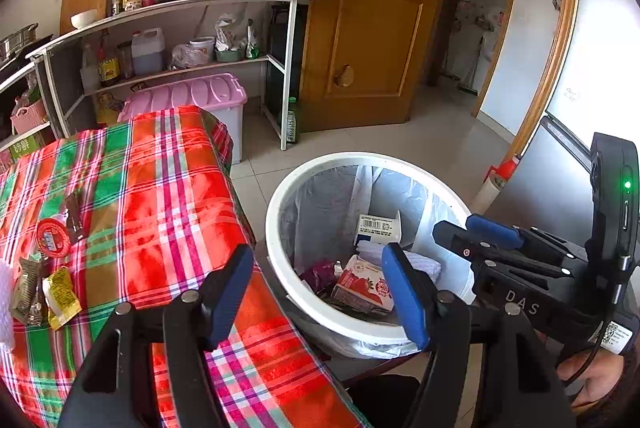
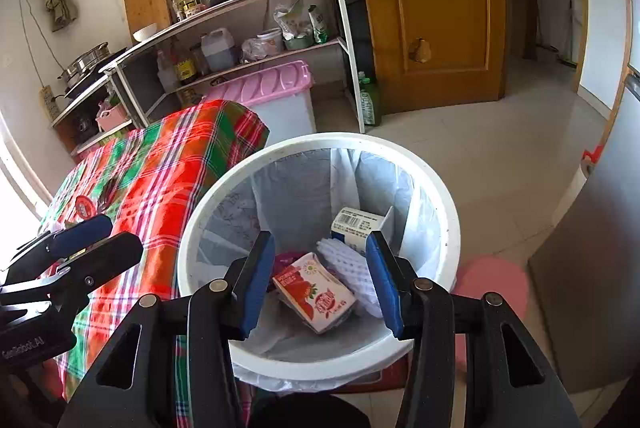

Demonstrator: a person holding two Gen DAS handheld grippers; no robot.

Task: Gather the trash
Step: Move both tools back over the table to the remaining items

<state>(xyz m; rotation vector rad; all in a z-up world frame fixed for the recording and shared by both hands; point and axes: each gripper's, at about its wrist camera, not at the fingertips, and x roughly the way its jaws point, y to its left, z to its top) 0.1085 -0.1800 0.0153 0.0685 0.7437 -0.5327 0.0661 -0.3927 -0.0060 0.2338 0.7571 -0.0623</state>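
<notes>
A white bin (image 2: 224,195) with a red-and-white strawberry carton (image 2: 314,292) inside is seen beside a red, green and pink plaid tablecloth (image 1: 160,187).

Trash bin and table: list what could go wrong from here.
1. The trash bin stands close against the table's plaid cloth; the left gripper, reaching back for the wrappers, might snag the cloth.
2. Both grippers hang close together at the rim; the right gripper could knock the left.
3. The red lid lies flat, so pinching may slip.
</notes>
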